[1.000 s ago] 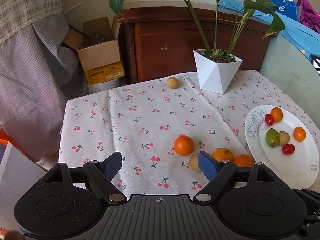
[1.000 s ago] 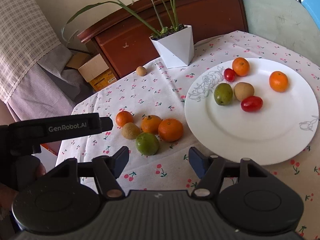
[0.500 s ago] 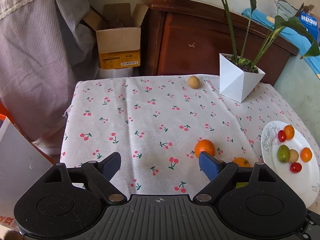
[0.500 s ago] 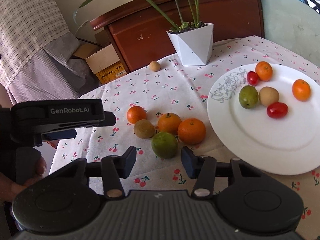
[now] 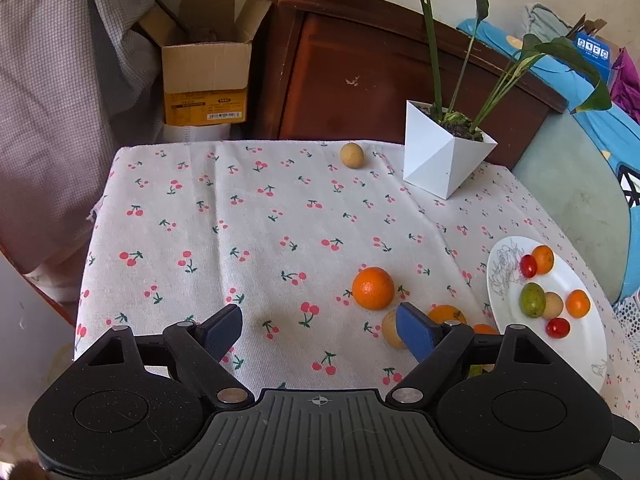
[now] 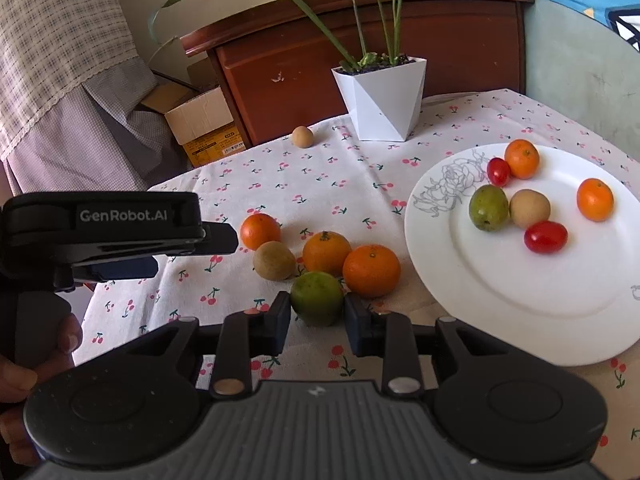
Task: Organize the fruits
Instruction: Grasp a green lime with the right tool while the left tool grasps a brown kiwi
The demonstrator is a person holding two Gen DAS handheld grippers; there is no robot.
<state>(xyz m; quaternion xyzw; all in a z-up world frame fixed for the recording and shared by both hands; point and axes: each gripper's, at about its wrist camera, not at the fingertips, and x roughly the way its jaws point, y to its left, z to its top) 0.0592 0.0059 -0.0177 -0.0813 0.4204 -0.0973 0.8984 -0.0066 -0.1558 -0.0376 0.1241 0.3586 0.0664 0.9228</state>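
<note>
My right gripper is closing its jaws, and both pads touch the sides of a green fruit lying on the cherry-print cloth. Right behind it sit three oranges and a brown fruit. The white plate to the right holds several small fruits. My left gripper hovers open over bare cloth, with an orange just ahead of its right finger. From the right wrist it shows as the left gripper, level with the fruit cluster.
A white planter with a leafy plant stands at the back of the table, a small tan fruit next to it. Behind are a wooden cabinet and a cardboard box. A person's hand holds the left gripper.
The right jaws have drawn in from wide apart until they touch the green fruit. The left gripper has shifted and rolled, so the fruit now lies further right in its view.
</note>
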